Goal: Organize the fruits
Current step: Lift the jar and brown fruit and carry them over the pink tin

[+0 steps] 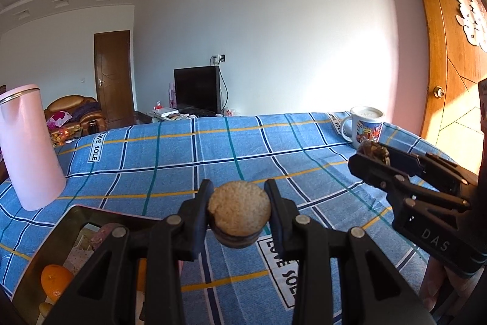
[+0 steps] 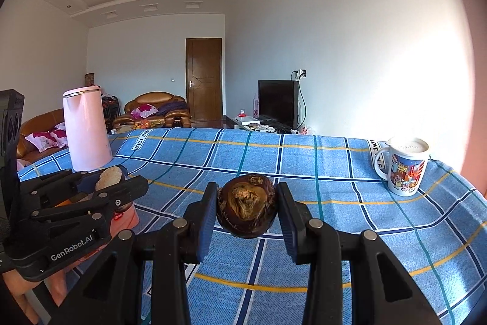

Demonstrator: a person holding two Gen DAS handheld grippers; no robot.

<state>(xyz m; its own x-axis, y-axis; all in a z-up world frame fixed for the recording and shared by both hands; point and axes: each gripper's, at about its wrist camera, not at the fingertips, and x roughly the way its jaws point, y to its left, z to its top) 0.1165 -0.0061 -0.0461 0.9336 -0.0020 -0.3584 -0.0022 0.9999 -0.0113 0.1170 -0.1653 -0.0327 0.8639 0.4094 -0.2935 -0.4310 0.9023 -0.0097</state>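
Nearest the left wrist camera, the left gripper [image 1: 239, 213] is closed on a round, pale-topped fruit [image 1: 239, 212] with a dark lower edge, pinched at its two sides and held clear above the blue checked cloth [image 1: 231, 142]. Just below and to its near left lies a dark tray [image 1: 65, 221] with an orange [image 1: 55, 279] in it. The tray sits near-left of the left tongs and close under them, so this hand is much the nearer one to it. That relation decides the coming move: I judge the held fruit needs only a short drop leftward and toward the camera. The fruit is roughly round, so no long axis matters.

To the right, the right gripper [image 2: 247, 209] is clamped on a dark brown, wrinkled fruit [image 2: 247, 208], also lifted off the cloth; from the left camera it shows at the right, well apart from the tray. Both tongs point slightly downward across the table, nearly side by side.

Farther off, a pink kettle [image 2: 85, 127] stands at far left and a patterned mug [image 2: 406, 166] at far right.
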